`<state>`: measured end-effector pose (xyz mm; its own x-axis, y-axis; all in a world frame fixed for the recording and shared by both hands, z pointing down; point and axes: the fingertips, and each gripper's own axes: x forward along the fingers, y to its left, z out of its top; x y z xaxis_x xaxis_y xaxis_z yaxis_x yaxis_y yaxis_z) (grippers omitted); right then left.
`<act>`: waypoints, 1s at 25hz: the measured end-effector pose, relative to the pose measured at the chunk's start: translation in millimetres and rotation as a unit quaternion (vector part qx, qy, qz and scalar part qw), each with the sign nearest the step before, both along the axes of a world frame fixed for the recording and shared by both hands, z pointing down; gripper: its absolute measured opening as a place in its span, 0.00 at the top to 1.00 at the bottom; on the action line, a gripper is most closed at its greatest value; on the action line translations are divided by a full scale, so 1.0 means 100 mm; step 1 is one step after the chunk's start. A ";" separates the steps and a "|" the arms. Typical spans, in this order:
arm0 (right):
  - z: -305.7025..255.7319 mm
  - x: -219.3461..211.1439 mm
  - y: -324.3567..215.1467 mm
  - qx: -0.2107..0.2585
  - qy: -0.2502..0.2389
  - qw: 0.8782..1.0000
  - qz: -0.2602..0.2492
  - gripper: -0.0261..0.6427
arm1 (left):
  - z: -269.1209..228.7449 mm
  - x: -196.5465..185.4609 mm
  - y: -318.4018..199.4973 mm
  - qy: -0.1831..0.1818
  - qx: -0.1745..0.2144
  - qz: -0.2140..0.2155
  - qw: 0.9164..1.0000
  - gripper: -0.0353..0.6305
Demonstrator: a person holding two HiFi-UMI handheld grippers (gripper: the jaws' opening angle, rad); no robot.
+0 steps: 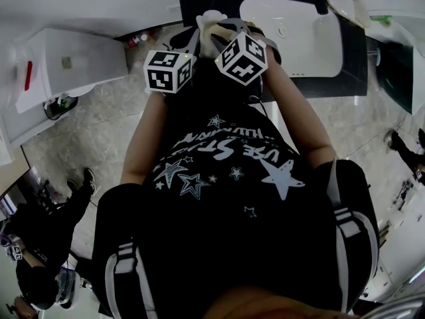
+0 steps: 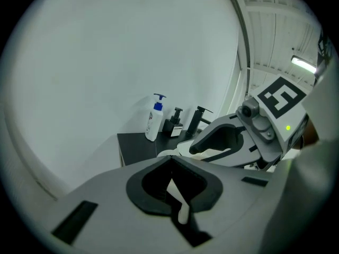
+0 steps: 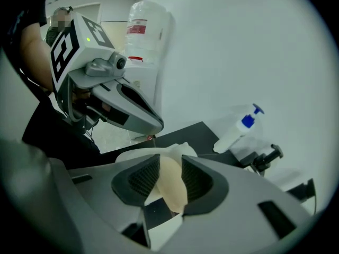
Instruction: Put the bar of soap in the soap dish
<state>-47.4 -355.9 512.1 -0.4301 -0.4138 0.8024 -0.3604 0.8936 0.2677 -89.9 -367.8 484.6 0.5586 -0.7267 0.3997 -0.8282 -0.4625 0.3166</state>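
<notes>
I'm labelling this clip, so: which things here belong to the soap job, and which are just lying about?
Job: soap in right gripper; white wrapper in left gripper. No soap dish made out.
Lying about: pump bottle, black dispenser, water jug, sink.

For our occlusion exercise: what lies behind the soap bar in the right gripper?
Behind the soap bar in the right gripper shows a white rounded edge, against the black counter. Its middle is covered, so its identity is unclear.
</notes>
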 end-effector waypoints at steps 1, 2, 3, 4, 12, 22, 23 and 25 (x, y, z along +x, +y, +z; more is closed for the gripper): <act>-0.04 0.01 -0.01 0.006 -0.009 1.000 0.003 0.77 | 0.01 0.00 0.00 -0.001 -0.002 -0.001 1.000 0.93; -0.10 0.02 -0.03 0.011 -0.020 1.000 0.007 0.77 | 0.02 0.00 0.00 -0.001 -0.003 -0.002 1.000 0.93; -0.17 0.06 -0.06 0.013 -0.032 0.999 0.014 0.77 | 0.02 0.01 0.00 -0.002 -0.004 -0.003 1.000 0.93; -0.24 0.11 -0.10 0.009 -0.047 0.999 0.022 0.77 | 0.02 0.01 0.00 -0.002 -0.005 -0.003 1.000 0.93; 0.00 0.59 -0.11 -0.168 -0.168 0.970 0.042 0.60 | 0.06 -0.02 0.00 -0.007 -0.011 -0.010 1.000 0.93; 0.19 0.47 -0.07 -0.257 -0.252 0.932 0.025 0.52 | 0.09 -0.06 0.03 -0.019 -0.020 -0.010 1.000 0.93; 0.18 0.45 -0.08 -0.261 -0.258 0.930 0.027 0.52 | 0.10 -0.05 0.04 -0.020 -0.021 -0.008 1.000 0.93; 0.16 0.45 -0.10 -0.264 -0.263 0.928 0.031 0.52 | 0.10 -0.03 0.06 -0.020 -0.021 -0.004 1.000 0.93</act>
